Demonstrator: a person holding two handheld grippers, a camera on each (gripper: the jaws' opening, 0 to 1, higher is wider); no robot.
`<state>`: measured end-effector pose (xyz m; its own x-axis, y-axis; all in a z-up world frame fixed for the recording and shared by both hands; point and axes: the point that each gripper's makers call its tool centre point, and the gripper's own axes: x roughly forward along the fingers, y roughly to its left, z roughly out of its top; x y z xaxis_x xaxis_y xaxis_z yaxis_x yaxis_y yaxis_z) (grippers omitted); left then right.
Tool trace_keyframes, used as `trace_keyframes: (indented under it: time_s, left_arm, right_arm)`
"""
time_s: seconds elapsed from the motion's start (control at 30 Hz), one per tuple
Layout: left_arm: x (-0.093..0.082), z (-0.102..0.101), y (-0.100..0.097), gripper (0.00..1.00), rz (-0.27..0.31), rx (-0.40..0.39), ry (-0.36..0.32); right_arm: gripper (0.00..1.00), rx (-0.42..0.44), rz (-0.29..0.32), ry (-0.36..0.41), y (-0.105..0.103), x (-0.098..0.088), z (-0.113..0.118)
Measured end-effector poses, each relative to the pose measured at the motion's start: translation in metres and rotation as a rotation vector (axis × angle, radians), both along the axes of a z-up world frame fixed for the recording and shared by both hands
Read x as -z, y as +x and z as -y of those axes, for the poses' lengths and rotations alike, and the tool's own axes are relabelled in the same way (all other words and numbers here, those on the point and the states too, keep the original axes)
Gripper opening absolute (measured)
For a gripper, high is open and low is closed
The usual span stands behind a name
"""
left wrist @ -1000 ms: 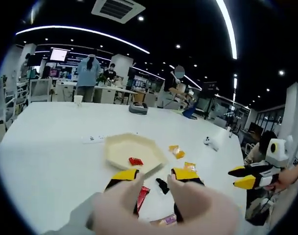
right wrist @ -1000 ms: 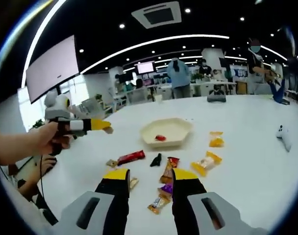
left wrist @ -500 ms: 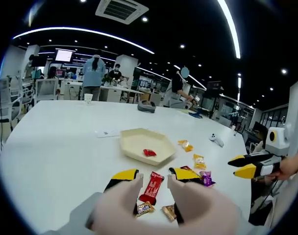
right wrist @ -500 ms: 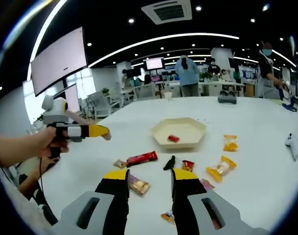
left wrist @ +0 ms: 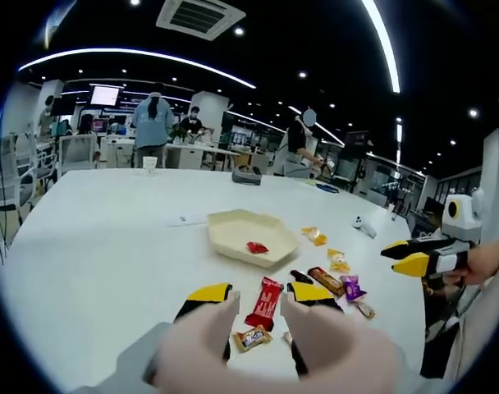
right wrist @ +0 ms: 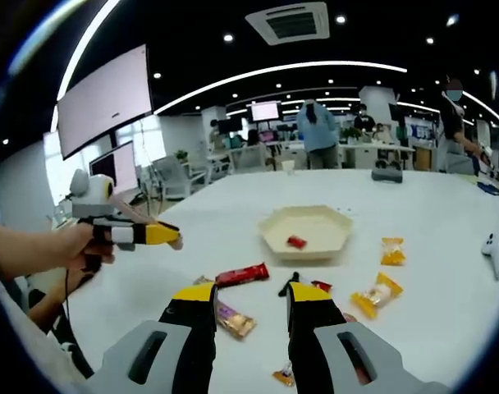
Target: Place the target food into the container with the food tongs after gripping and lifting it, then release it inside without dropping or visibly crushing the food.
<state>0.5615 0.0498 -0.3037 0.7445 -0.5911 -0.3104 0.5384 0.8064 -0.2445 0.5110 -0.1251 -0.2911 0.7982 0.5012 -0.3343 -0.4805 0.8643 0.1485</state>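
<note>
Target food: not singled out by the task; a red bar (left wrist: 264, 302) lies at lower centre of the left gripper view, just ahead of the open jaws, and shows again in the right gripper view (right wrist: 241, 273).
Container: a pale six-sided tray (left wrist: 243, 232) above it at centre, well apart, already holding one small red sweet (left wrist: 256, 247); in the right gripper view the tray (right wrist: 311, 222) sits right of centre.
Left hand-held gripper (left wrist: 255, 294): jaws apart, holding nothing.
Right hand-held gripper (right wrist: 247, 290): jaws apart, holding nothing.
Doing it well: probably straddle the bar across its narrow width, close gently, lift clear, release low inside the tray.
In the way: a small wrapped sweet (left wrist: 252, 337) just below the bar, and a brown bar (left wrist: 325, 280) and purple sweet (left wrist: 351, 288) to its right.
Around: a white desk (left wrist: 93, 238); orange packets (right wrist: 379, 293) at right; people standing far behind.
</note>
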Motion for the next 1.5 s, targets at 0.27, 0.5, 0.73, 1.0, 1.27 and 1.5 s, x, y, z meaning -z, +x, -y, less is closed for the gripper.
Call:
trace_keyframes:
  time_s: [0.27, 0.5, 0.73, 1.0, 1.27, 1.5]
  left_arm:
    - [0.005, 0.004, -0.009, 0.25, -0.008, 0.044, 0.033]
    - [0.003, 0.009, -0.010, 0.25, 0.042, 0.104, 0.101]
    - [0.005, 0.022, -0.011, 0.25, 0.007, 0.128, 0.145]
    - [0.020, 0.020, -0.014, 0.25, -0.076, 0.131, 0.219]
    - [0.024, 0.028, -0.003, 0.25, -0.077, 0.135, 0.289]
    - [0.030, 0.033, -0.006, 0.25, -0.070, 0.199, 0.348]
  right_arm:
    - [0.33, 0.029, -0.012, 0.007, -0.010, 0.002, 0.014]
    - [0.33, -0.007, 0.008, 0.033, -0.007, -0.007, 0.019]
    - [0.33, -0.060, -0.006, 0.118, -0.010, -0.008, 0.024]
    - [0.33, -0.064, -0.037, 0.210, -0.012, 0.004, 0.024]
    - [0.33, -0.112, -0.035, 0.241, -0.006, 0.011, 0.027]
    - [0.33, -0.124, -0.020, 0.235, -0.003, 0.006, 0.035]
